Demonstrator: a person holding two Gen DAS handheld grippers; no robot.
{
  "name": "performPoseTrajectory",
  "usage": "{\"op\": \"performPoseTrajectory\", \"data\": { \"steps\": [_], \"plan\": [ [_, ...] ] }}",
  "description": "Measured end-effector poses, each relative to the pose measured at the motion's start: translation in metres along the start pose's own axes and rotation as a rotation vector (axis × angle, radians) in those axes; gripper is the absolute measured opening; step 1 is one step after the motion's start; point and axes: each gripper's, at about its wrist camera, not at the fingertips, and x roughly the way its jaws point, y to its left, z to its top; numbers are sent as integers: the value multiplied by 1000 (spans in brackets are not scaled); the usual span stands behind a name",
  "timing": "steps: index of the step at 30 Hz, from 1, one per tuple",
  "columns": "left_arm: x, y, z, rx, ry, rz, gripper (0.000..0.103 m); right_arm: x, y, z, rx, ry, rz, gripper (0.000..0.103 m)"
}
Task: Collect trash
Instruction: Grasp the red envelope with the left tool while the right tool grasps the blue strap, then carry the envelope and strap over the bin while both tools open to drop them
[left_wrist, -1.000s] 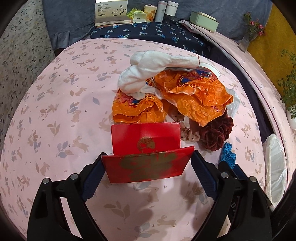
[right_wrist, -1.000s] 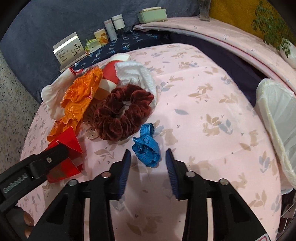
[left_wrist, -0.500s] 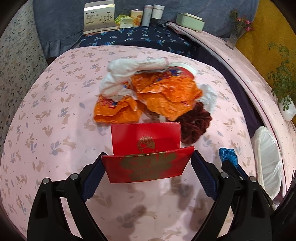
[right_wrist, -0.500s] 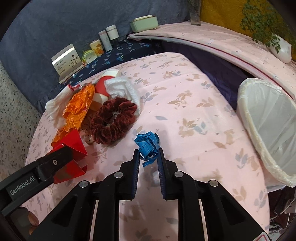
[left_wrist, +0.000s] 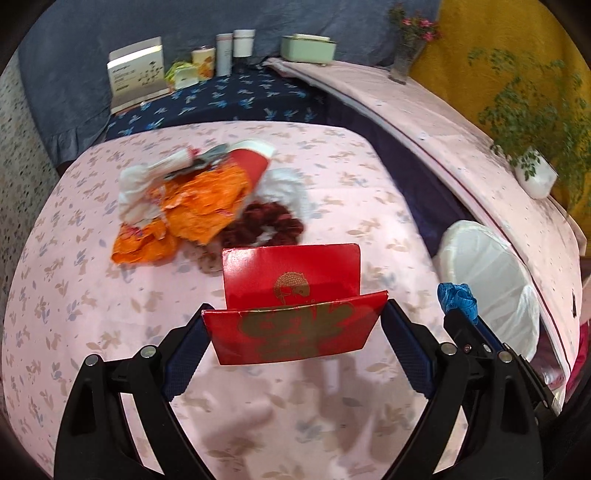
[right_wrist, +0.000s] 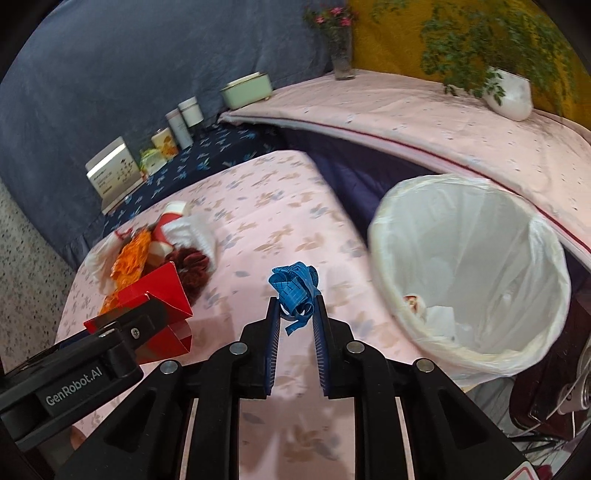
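Two pieces are in hand, both lifted off the table: my left gripper (left_wrist: 295, 325) clamps a stiff red folded paper envelope with gold print (left_wrist: 291, 306), my right gripper (right_wrist: 295, 314) pinches a crumpled blue measuring tape (right_wrist: 294, 286). Next I carry both right, over the white-lined round bin (right_wrist: 469, 273), and release. Far left, the crinkly orange wrapper (left_wrist: 195, 206) and plush maroon scrunchie (left_wrist: 269, 225) remain.

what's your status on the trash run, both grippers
Left gripper shut on folded red paper envelope. Right gripper shut on crumpled blue tape. White-lined bin open, path clear.
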Motion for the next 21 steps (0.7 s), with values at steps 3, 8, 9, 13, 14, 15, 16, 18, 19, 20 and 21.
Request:
{"op": "performPoseTrajectory", "data": {
  "steps": [3,8,9,13,14,15,16,18,19,20,21],
  "plan": [
    [-4,-29,1,50,-13,-24,86,-10,-25,3,39,-21,-25,17],
    [-7,-78,1,134,-26,-68,86,-24,-69,6,105,-49,-74,17],
    [-7,-87,1,153,-23,-81,86,-27,-78,6,118,-55,-85,17],
    [-5,-122,1,210,-22,-135,86,-35,-110,5,163,-71,-128,17],
    [-4,-131,2,222,-19,-151,86,-37,-118,6,175,-75,-138,17],
    [-3,-139,2,233,-17,-167,86,-38,-125,6,185,-78,-148,17],
    [-2,-144,3,240,-15,-179,86,-40,-132,6,197,-82,-158,17],
    [0,-159,4,261,-8,-198,86,-42,-144,6,217,-86,-171,17],
    [2,-165,5,268,-4,-205,87,-42,-150,6,227,-87,-178,17],
    [3,-170,5,273,-1,-212,87,-43,-154,5,233,-87,-183,17],
    [5,-175,5,276,5,-221,87,-43,-157,5,238,-86,-187,17]
  ]
}}
